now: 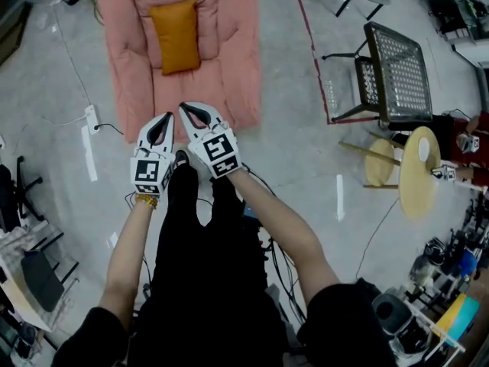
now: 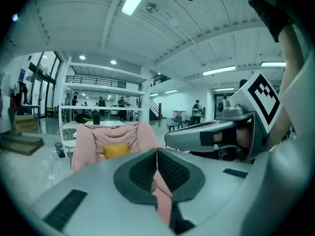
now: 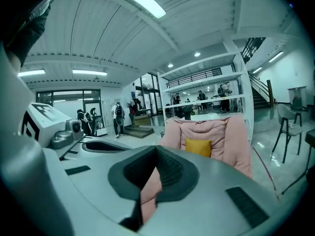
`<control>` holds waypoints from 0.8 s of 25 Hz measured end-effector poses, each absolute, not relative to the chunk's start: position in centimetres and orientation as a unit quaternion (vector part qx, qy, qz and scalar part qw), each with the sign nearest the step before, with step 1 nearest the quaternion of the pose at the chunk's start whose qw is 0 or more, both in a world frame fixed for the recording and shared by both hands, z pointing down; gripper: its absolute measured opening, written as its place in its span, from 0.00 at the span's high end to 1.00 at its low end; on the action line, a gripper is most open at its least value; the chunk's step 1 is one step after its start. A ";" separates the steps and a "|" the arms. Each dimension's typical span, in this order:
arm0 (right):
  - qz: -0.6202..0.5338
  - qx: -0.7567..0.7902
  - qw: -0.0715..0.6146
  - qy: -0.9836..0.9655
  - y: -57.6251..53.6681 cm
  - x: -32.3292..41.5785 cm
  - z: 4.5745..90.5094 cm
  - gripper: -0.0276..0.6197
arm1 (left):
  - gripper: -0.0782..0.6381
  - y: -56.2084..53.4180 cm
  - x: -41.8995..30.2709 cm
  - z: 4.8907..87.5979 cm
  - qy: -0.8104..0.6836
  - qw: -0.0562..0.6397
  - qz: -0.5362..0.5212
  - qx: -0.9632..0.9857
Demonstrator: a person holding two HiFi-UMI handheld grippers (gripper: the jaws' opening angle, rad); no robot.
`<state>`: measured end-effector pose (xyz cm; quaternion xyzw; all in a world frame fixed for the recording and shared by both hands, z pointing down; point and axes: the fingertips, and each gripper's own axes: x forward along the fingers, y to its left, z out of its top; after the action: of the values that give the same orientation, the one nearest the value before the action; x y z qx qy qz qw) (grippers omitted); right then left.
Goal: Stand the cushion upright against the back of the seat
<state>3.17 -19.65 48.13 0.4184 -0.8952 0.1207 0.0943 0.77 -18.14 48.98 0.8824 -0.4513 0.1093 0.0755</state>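
Head view: cushion [image 1: 176,37] is standing upright at the seat's [image 1: 130,75] back edge | left gripper [image 1: 162,128] and right gripper [image 1: 200,116] are hovering near the seat's front edge, jaws together, gripping nothing.

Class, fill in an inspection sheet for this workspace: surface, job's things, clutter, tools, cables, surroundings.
Surface: grey concrete floor, with a red line running beside the seat.
Job's things: orange cushion stands upright against the back of the pink seat.
Clutter: white strip on the floor.
Tools: left tool and right tool are both shut and empty, side by side, facing the seat.
Cables: white power strip with its cord left of the seat; black cable near the table.
Surroundings: black mesh chair, round wooden table, people in the distance.
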 end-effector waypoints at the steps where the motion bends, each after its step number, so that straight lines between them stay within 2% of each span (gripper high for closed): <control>1: 0.120 0.417 0.092 -0.896 -19.2 3.3 47.7 0.93 | 0.87 -17.7 0.9 48.4 -0.452 0.073 0.109 0.882; 20: 0.069 0.450 0.067 -0.888 -12.6 5.8 40.8 0.93 | 0.87 -12.0 2.2 40.4 -0.495 0.060 0.072 0.864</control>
<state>5.76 -12.55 40.85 0.4500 -0.8878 0.0694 0.0671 2.22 -12.04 40.41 0.8637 -0.4952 0.0722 0.0598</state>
